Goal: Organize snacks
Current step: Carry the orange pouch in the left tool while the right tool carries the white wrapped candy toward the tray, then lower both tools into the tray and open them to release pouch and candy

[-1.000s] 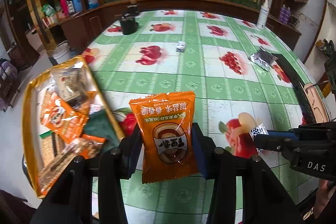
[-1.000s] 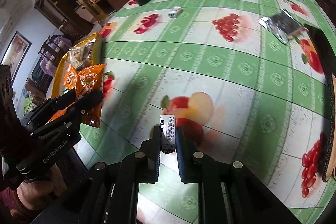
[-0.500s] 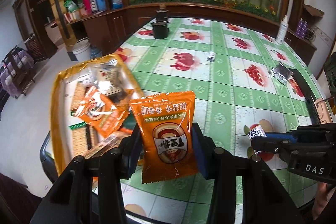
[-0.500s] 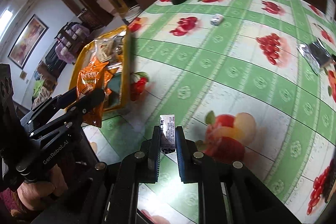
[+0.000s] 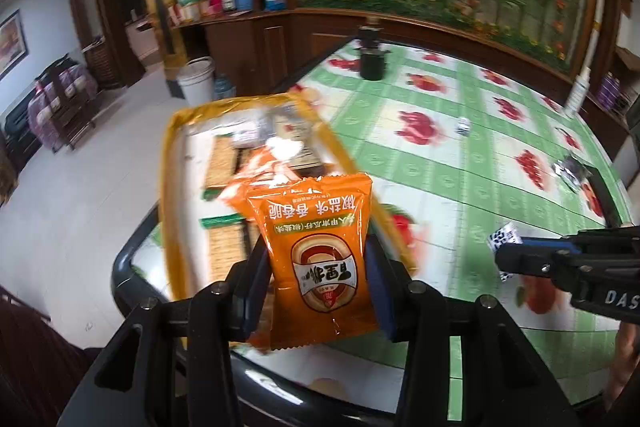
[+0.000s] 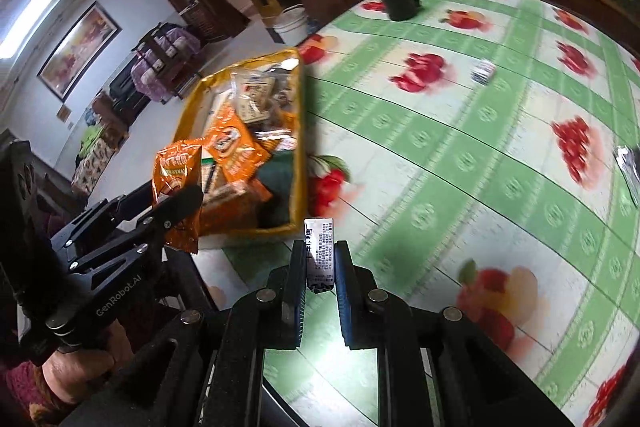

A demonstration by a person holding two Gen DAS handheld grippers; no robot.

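Orange packet (image 5: 320, 259) being clamped by left gripper (image 5: 316, 283), white sachet (image 6: 321, 251) by right gripper (image 6: 320, 267), near yellow tray (image 6: 298, 163); release short of rim risks spilling.

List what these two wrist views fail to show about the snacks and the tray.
- Left wrist view: the orange packet held in the left gripper hides the near part of the yellow tray; the tray's contents are motion-blurred.
- Right wrist view: the print on the small white packet in the right gripper is too small to read.
- Right wrist view: the silver wrapper is cut off by the edge.
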